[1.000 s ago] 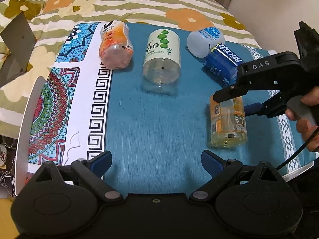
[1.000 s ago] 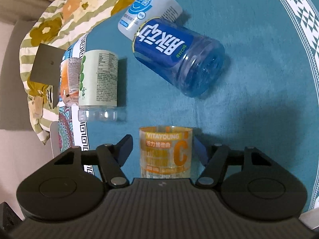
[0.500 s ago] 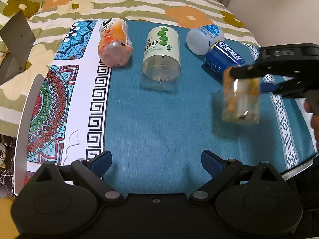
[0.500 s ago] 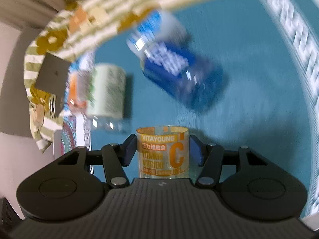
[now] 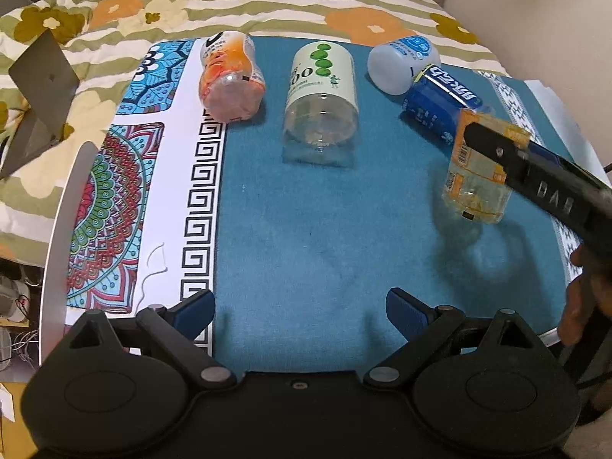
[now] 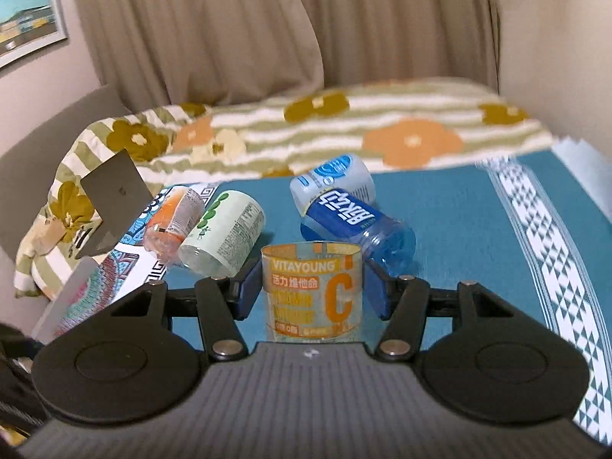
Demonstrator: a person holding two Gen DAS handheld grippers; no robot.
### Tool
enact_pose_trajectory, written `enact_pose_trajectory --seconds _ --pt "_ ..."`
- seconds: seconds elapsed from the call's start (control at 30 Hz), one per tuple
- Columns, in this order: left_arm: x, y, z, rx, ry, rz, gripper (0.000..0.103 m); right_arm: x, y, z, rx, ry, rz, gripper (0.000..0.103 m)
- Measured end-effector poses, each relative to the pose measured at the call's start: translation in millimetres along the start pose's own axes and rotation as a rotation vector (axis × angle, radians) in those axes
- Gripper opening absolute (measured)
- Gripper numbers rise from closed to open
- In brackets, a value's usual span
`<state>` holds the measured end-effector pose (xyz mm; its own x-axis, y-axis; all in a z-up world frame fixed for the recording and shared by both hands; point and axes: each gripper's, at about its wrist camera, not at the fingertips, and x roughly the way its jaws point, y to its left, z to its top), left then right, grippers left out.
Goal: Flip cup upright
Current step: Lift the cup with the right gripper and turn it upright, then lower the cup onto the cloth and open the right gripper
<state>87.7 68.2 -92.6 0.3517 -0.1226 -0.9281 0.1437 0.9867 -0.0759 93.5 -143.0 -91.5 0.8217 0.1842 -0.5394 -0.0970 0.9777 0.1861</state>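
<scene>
- The right gripper (image 6: 311, 290) clamps the yellow cup (image 6: 311, 292) between its blue pads (image 6: 246, 290); the left gripper (image 5: 300, 310) hangs spread wide, holding nothing.
- A second ago the cup lay on its side on the teal cloth (image 5: 306, 229); it is now lifted clear above it.
- Its long axis stands near vertical, slightly tilted, open rim up.
- Five cups in all: four lie sideways — orange cup (image 5: 229, 80), green-dotted cup (image 5: 321, 95), white cup (image 5: 401, 61), blue cup (image 5: 436, 103).

home bedroom | floral quilt (image 6: 344, 130) | curtains (image 6: 267, 26) | framed picture (image 6: 26, 15)
</scene>
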Motion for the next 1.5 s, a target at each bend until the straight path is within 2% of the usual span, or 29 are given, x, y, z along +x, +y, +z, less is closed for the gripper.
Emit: enact_pose_trajectory --seconds 0.13,0.43,0.63,0.93,1.27,1.3,1.33,1.4,1.5 --pt "1 0 -5 -0.007 -0.002 0.003 0.098 -3 2 -21 -0.057 -0.063 -0.011 0.072" --pt "-1 -7 -15 0.003 0.001 0.018 0.098 -18 3 -48 -0.103 -0.085 0.003 0.073" --pt "-4 -7 -18 -0.006 0.022 0.019 0.098 -24 9 -50 -0.14 -0.04 0.0 0.074" --pt "-13 -4 -22 -0.025 0.037 0.002 0.098 -15 20 -25 -0.147 0.135 -0.024 0.074" --pt "-18 -3 -21 -0.034 0.025 -0.01 0.098 -13 21 -22 -0.139 0.171 -0.043 0.075" --pt "-18 -3 -22 -0.035 0.024 -0.008 0.098 -13 20 -22 -0.136 0.17 -0.042 0.079" --pt "-19 -3 -22 -0.036 0.021 -0.008 0.098 -14 20 -22 -0.13 0.164 -0.043 0.089" --pt "-22 -3 -22 -0.038 0.015 -0.011 0.098 -17 19 -21 -0.118 0.146 -0.047 0.103" --pt "-32 -7 -19 -0.029 -0.009 -0.014 0.098 -23 20 -15 -0.127 0.148 -0.064 0.103"
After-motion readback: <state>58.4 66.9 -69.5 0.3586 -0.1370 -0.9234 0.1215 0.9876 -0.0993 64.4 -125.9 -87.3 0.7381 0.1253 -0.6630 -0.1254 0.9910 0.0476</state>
